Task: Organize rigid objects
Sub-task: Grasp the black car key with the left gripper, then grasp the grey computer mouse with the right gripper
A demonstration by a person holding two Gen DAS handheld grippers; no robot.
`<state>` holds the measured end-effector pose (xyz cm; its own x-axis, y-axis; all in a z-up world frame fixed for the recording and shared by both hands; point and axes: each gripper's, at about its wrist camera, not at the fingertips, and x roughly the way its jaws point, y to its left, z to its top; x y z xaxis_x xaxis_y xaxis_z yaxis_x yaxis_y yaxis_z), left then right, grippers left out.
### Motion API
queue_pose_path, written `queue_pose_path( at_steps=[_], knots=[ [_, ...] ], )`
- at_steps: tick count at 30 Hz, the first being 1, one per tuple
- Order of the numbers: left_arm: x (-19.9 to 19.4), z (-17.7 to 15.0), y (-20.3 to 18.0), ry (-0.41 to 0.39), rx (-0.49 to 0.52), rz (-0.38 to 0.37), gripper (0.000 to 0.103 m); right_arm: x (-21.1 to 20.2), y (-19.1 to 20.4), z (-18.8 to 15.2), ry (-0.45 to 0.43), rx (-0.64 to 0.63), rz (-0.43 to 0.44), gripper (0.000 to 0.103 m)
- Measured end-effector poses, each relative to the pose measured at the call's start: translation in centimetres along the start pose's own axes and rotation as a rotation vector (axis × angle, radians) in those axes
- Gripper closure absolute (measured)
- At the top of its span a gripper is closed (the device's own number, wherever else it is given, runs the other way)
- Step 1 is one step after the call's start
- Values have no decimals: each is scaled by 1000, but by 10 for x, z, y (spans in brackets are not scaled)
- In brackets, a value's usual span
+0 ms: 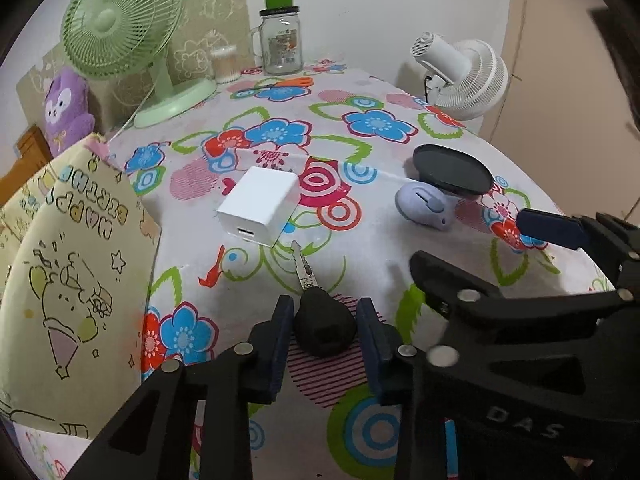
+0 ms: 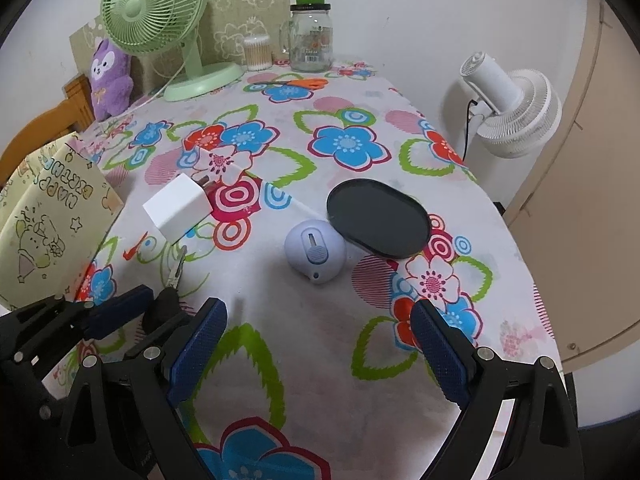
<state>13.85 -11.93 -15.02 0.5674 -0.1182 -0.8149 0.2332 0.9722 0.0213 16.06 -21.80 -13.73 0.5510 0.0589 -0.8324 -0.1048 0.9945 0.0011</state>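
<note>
A key with a black head and a silver blade lies on the flowered tablecloth. My left gripper is shut on the head, a blue pad pressing on each side. The right wrist view shows the same grip at the left edge, the left gripper around the key. My right gripper stands open over bare cloth, nothing between its fingers. Just beyond it sit a lilac round gadget and a black oval tray. A white charger cube lies beyond the key.
A yellow gift bag stands close on the left. At the back are a green fan, a glass jar, a cotton swab tub, orange scissors and a purple plush. A white fan stands past the table's right edge.
</note>
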Motion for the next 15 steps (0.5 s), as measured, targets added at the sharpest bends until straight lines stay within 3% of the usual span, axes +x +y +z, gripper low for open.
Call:
queue_pose_path(
  at_steps=[11, 15],
  knots=[
    [12, 19, 0, 4, 11, -13, 71, 14, -7, 16, 5, 26, 0, 11],
    [16, 22, 0, -6, 27, -12, 71, 21, -7, 21, 17, 23, 3, 17]
  ],
)
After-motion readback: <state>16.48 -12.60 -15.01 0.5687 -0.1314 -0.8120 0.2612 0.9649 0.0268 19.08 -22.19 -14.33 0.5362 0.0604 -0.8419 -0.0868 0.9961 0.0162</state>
